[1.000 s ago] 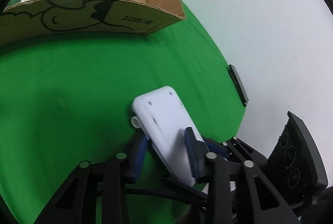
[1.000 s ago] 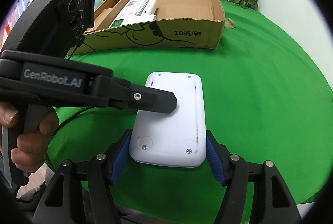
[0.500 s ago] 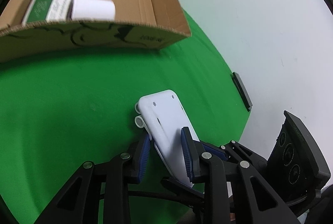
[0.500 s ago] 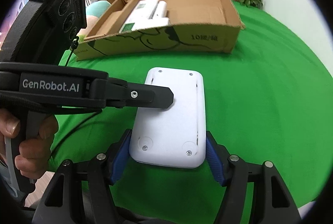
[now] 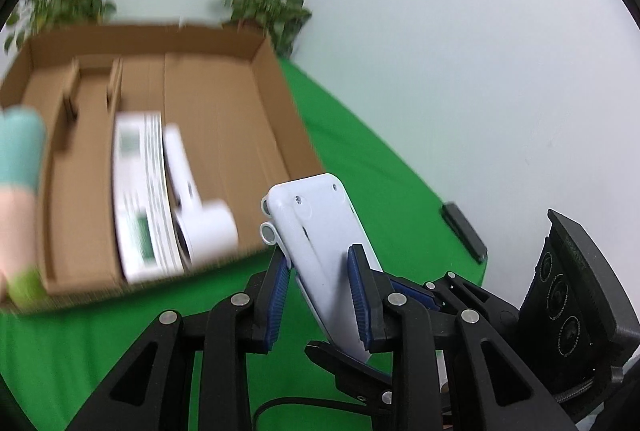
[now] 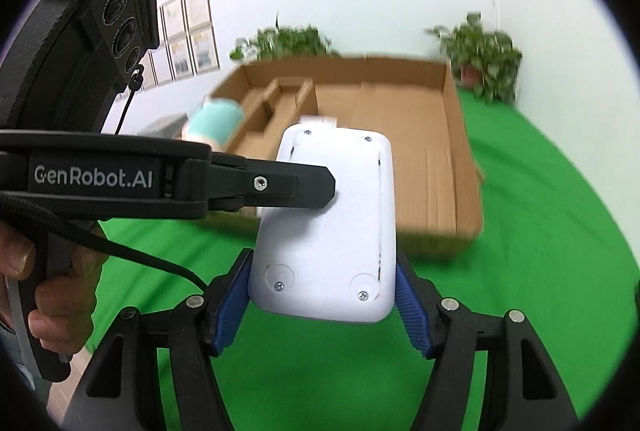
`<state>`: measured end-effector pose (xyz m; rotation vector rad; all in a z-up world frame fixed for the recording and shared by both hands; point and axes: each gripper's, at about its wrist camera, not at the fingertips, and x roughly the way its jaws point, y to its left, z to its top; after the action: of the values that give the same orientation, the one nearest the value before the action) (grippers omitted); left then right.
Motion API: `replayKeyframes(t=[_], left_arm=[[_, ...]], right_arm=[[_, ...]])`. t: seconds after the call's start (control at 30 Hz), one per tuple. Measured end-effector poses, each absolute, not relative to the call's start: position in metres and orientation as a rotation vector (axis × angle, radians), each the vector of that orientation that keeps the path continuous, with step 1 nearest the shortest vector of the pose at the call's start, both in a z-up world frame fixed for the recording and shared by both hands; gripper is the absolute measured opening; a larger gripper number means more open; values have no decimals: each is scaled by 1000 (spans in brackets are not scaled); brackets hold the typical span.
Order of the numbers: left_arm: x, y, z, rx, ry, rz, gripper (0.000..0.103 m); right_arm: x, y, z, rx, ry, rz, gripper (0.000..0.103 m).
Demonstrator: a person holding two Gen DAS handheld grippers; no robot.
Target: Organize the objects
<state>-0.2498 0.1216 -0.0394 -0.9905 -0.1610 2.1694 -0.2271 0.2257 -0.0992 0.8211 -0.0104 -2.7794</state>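
Observation:
A flat white plastic device (image 6: 332,223) with screws in its back is held by both grippers above the green table. My right gripper (image 6: 324,307) is shut on its near end across the width. My left gripper (image 5: 320,295) is shut on its left edge across the thickness; the device also shows in the left wrist view (image 5: 320,239). The left gripper's finger (image 6: 280,187) lies over the device in the right wrist view. The open cardboard box (image 5: 224,135) lies ahead, with a white-and-green carton (image 5: 136,191) and a white hair-dryer-shaped object (image 5: 196,207) inside.
A teal and pink object (image 5: 18,167) stands at the box's left side. Potted plants (image 6: 480,59) stand behind the box by the white wall. A dark flat bar (image 5: 464,231) lies at the table's right edge. The green cloth (image 6: 540,215) spreads to the right.
Both grippers have lifted the white device off the table and tilted up toward the box. The box interior and back wall have come into view.

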Motion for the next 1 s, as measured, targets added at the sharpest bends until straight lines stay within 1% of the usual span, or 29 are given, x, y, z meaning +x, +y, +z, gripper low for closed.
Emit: replayKeyframes(t=[0.2,0.23,0.4,0.53,0.7,1.0], left_arm=[[-277,141,36,-879,-90,2229,27],[-281,144,42,-863,-80,2236,27],[-293,146,96,-806,-38,2263,27],[-310,149,110,-815,-27,2264,27],[-340,154,99,-869,-33,2244,27],[-402,178,15,-1016,-39,2176,27]], right_arm=[[-251,229,-50,676,-20,-2811,66],[-254,229,-42,652,-19,-2817,66],[-273,231,-18,590,-26,-2823,66],[-285,235,-14,606,-50,-2812,66],[-302,234,-24,667,-75,-2798,66],[-337,244,-58,850,-145,-2755,66]])
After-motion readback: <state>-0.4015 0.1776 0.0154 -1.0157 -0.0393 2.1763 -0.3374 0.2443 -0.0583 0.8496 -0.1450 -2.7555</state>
